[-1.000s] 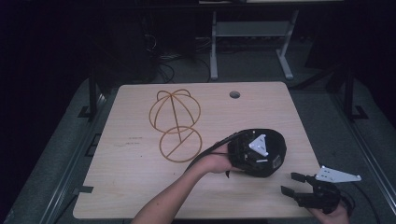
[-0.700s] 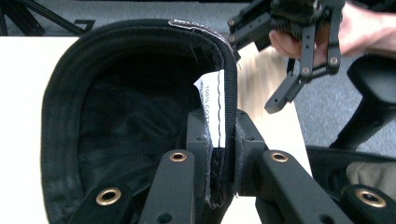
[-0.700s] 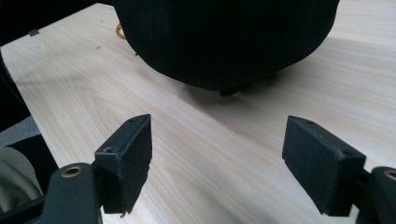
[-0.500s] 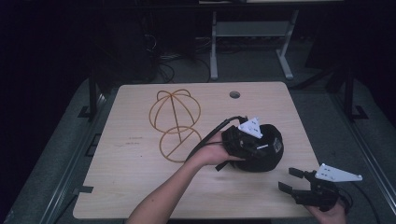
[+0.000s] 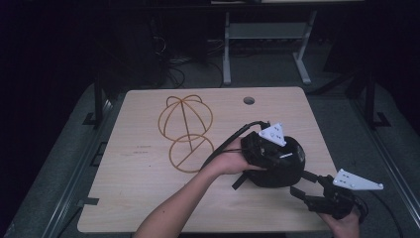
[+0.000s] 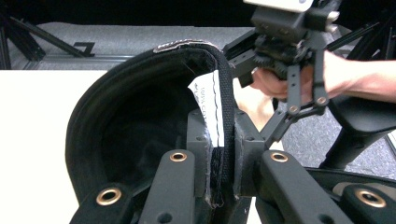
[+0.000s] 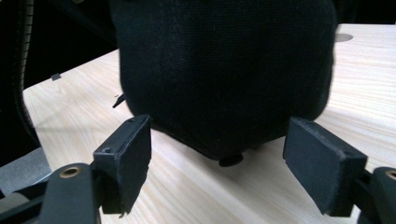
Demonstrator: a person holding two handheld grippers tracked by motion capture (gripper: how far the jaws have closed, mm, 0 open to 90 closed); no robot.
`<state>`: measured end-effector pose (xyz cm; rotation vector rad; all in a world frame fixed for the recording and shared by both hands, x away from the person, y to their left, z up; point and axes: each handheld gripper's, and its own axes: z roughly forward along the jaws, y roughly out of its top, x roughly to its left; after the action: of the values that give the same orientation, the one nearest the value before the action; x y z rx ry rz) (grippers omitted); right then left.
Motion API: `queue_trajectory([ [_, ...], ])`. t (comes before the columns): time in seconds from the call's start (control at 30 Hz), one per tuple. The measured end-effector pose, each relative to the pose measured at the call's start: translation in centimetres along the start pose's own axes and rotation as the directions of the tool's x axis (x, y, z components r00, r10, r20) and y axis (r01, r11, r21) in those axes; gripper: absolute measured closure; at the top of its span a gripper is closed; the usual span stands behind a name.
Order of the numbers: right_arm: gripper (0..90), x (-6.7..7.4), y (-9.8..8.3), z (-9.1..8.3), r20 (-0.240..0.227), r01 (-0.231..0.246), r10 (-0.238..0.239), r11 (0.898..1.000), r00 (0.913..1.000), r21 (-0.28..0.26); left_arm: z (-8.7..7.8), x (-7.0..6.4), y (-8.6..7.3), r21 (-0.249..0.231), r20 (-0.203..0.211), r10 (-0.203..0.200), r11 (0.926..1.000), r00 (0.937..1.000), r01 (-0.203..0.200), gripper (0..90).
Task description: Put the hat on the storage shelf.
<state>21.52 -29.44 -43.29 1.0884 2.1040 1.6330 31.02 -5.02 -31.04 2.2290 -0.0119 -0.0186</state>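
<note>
A black cap hangs just above the right part of the wooden table. My left gripper is shut on it. In the left gripper view the jaws pinch the cap's rim at its white label, and the dark inside faces the camera. My right gripper stands open just right of and below the cap, near the table's front right corner. In the right gripper view the cap's crown fills the space beyond the two spread pads, which do not touch it.
A brass-coloured wire hat stand lies on the table's middle left. A round cable hole sits near the far edge. A grey metal frame and cables stand on the dark floor behind.
The left gripper has lifted and tilted the cap a little off the table. The right gripper has risen slightly and come closer to the cap.
</note>
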Motion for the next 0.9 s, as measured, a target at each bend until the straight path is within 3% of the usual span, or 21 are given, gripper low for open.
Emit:
queue_trajectory([
  [0.27,31.5,0.1,-0.4,0.0,0.015,0.006,-0.006,1.0,0.9999,-0.006,0.2,-1.3,1.5,-0.037,0.06,0.034,0.9988,0.9976,-0.032,80.6],
  [0.4,40.5,0.2,-0.5,-0.2,0.014,0.017,-0.017,1.0,0.9998,-0.023,0.0,-1.7,2.3,-0.048,0.073,0.059,0.9973,0.9956,-0.056,80.6],
  [0.53,56.4,0.4,-0.4,-0.6,0.026,0.037,-0.036,0.998,0.999,-0.048,-0.3,-2.0,2.7,-0.056,0.078,0.072,0.9961,0.9943,-0.068,80.6],
  [0.6,67.0,0.5,-0.5,-0.8,0.033,0.057,-0.056,0.997,0.9979,-0.059,-0.3,-1.9,2.8,-0.063,0.078,0.067,0.9961,0.9947,-0.062,80.6],
  [0.7,74.1,0.7,-0.5,-0.9,0.039,0.079,-0.077,0.995,0.9963,-0.059,-0.4,-1.9,2.6,-0.067,0.08,0.059,0.9963,0.995,-0.054,80.6],
  [0.9,77.5,0.9,-0.4,-0.9,0.022,0.085,-0.085,0.996,0.9961,-0.014,-0.5,-1.9,1.7,-0.069,0.089,0.039,0.9971,0.9953,-0.033,80.5],
])
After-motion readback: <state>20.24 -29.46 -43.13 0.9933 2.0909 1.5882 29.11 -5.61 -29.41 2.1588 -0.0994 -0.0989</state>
